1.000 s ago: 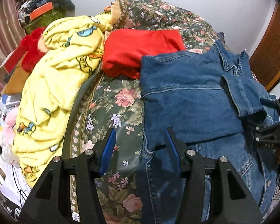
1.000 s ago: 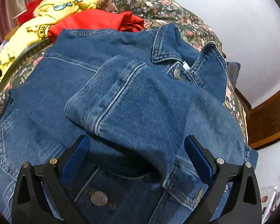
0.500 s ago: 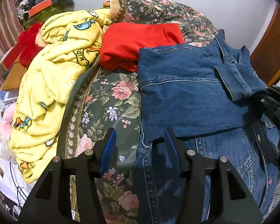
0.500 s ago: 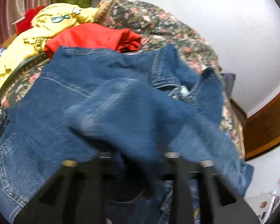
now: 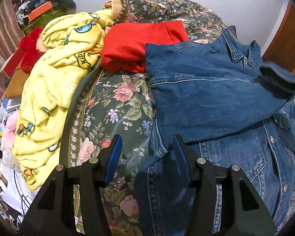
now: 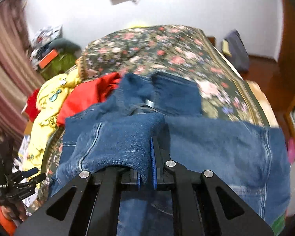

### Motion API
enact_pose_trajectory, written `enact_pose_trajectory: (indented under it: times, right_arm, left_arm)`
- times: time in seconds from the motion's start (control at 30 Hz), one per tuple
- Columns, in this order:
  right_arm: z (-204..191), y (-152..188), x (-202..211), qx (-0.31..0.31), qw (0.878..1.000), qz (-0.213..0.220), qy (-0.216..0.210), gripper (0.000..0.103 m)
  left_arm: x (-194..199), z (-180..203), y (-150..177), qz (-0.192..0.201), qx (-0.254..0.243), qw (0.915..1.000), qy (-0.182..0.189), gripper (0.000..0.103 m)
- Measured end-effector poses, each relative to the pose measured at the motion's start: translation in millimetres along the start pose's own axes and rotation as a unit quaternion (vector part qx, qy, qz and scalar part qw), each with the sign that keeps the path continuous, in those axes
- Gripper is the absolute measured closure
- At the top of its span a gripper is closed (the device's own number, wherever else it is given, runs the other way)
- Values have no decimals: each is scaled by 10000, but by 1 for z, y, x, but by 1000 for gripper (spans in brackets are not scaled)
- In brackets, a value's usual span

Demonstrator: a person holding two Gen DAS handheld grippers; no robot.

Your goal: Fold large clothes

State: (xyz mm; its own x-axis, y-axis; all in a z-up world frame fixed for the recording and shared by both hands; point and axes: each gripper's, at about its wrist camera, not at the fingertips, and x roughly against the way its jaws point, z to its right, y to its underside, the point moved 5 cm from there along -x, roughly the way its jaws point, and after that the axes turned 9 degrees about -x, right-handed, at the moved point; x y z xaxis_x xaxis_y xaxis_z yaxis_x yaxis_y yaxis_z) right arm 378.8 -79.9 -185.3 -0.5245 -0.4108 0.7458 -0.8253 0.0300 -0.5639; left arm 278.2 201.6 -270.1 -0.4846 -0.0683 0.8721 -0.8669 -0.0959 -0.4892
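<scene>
A blue denim jacket (image 5: 206, 90) lies front up on the floral bedspread (image 5: 116, 114). One sleeve (image 5: 279, 82) is lifted off the jacket at the right, cuff in the air. My right gripper (image 6: 150, 143) is shut on that sleeve (image 6: 118, 143), which drapes over its left finger and hides the tips. The collar (image 6: 167, 92) lies just beyond it. My left gripper (image 5: 147, 143) hovers over the jacket's left edge near the hem. Its jaws are half apart with nothing pinched, and its right finger is above the denim. The left gripper (image 6: 36, 174) also shows low on the left in the right wrist view.
A folded red garment (image 5: 135, 45) lies against the jacket's far left corner. A yellow fleece blanket (image 5: 55, 90) is heaped along the bed's left side, with boxes and papers (image 5: 11, 186) past it. A wooden door (image 5: 287, 45) stands at the right.
My right gripper went from wide open around the sleeve to shut on it, then rose and rolled, lifting the cuff off the jacket. The left gripper stayed where it was.
</scene>
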Motion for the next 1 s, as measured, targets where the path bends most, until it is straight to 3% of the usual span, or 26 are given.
enact_pose_trajectory:
  times: [0.13,0.27,0.43,0.57,0.67,0.77,1.0]
  right_arm:
    - [41,25,-13,-400,9982,-443,115,95]
    - [65,46,-22,-531,9956,-713,301,69]
    - [65,49,-12,-327,9968,-561,456,52]
    - [54,52,-3,429,9935,-456,953,51]
    - [36,58,6,1313,9811,-331,1384,51]
    - [25,71,14,2006,9682,-299,1467,51]
    - [3,77,0,2767,9415,-122,1921,51]
  left_arm:
    - [-1,8,0,-38,-65,10000,0,50]
    - [-1,17,0,-58,-188,9998,-23,50]
    - [0,27,-3,-50,-349,9994,1,50]
    - [4,37,-9,36,-445,9990,85,50]
    - [6,48,-14,106,-528,9984,186,50]
    - [6,60,-15,128,-620,9976,263,50]
    - [4,73,-9,62,-813,9963,270,50]
